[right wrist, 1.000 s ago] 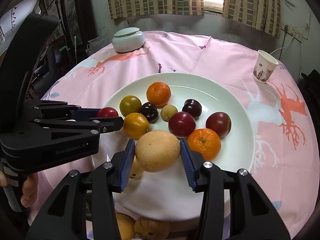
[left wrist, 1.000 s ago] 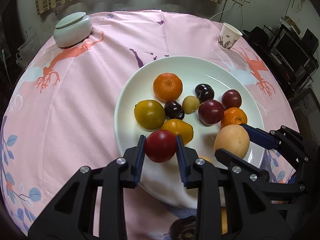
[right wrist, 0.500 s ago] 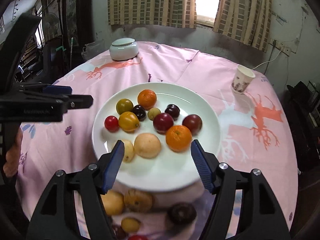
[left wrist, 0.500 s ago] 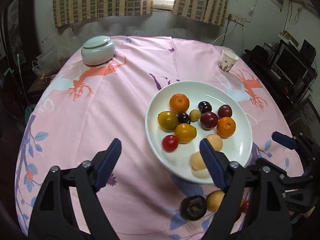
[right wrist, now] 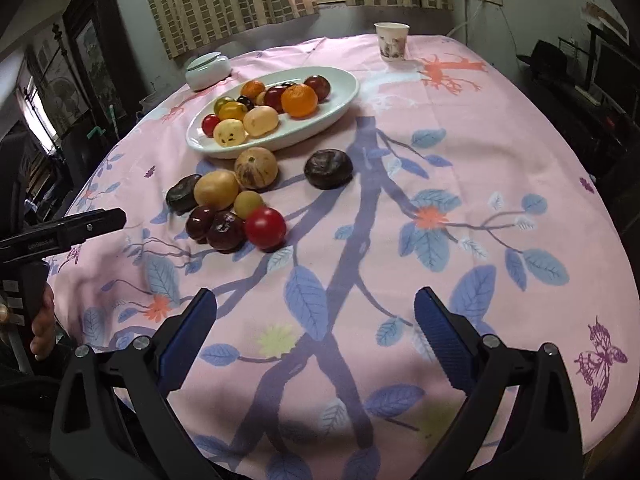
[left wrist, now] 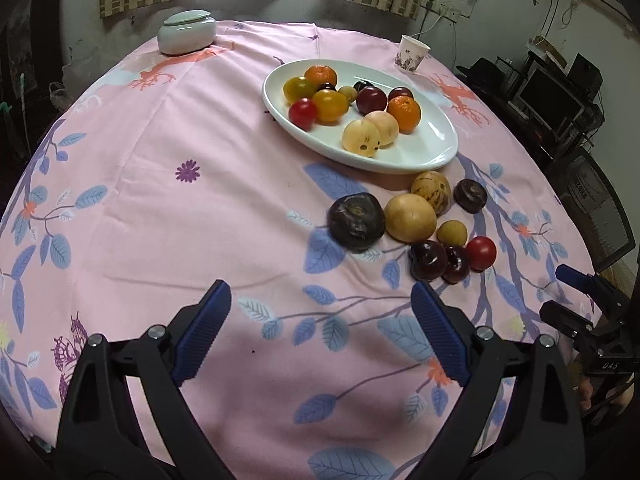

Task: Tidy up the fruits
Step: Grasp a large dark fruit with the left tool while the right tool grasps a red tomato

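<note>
A white plate holds several fruits: oranges, plums, a red tomato and a pale pear. Several loose fruits lie on the pink cloth in front of it: a dark fruit, a yellow fruit, a red tomato and dark plums. My left gripper is open and empty, low over the cloth, well short of the loose fruits. My right gripper is open and empty, also back from them.
A lidded white jar stands at the back left and a paper cup at the back right. The round table's edge drops off on every side. Chairs and electronics stand to the right.
Both grippers let go of their fruit on the plate, the left a red tomato and the right a pale pear, opened wide and pulled back toward the table's near edge.
</note>
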The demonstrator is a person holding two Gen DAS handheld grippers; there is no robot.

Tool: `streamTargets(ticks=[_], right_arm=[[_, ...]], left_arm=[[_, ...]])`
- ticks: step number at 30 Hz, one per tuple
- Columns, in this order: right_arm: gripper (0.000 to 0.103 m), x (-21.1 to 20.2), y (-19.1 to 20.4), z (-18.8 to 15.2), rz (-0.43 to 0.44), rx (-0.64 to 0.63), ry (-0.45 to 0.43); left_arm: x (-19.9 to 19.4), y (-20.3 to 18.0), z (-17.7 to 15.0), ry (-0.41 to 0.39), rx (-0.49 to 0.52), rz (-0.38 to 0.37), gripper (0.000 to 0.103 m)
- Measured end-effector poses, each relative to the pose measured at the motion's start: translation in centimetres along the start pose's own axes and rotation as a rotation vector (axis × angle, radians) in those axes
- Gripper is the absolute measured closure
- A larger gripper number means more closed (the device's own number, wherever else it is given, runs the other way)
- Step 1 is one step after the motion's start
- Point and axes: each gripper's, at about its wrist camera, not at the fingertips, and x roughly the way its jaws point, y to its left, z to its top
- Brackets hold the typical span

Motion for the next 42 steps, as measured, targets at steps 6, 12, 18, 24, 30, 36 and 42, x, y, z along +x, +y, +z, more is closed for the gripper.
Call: streamTargets(ticks=[6, 12, 18, 24, 30, 36, 42], right_arm=[[0.003, 2.1, 2.6, 0.8, 0.000, -0.099, 0.015], [0.003, 3.1, 2.7, 1.3, -0.035, -0.085, 0.045], [0.003, 3.9, 2.1, 1.8, -0.076, -0.055, 0.070], [0.003, 4.4, 1.8, 2.2, -0.104, -0.052, 0.072], [0.032, 6.7, 1.7, 3.6, -0.069, -0.040, 0.091], [0.072, 8.0, 2.2, 4.9, 0.034, -0.022, 0.121], [0.072, 4.3, 1.7, 4.4, 0.042, 0.032, 0.046]], left_arm=[[-0.7, 1.1, -1.0, 0.011, -0.052, 0.003, 0.010], [-0.9, 1.4, -0.9, 0.004, -0.057, 0.002, 0.010], [-0.7, 1.3, -1.0, 0.015, -0.046, -0.006, 0.010], [-0.5, 1.4, -0.9, 0.017, -0.056, -0.011, 0.010], [-0.2, 1.3, -1.1, 0.027, -0.048, -0.018, 0.010], [-0.3, 1.7, -1.1, 0.030, -0.069, -0.021, 0.010], [0.6, 0.9, 0.6, 0.008, -0.017, 0.010, 0.010]])
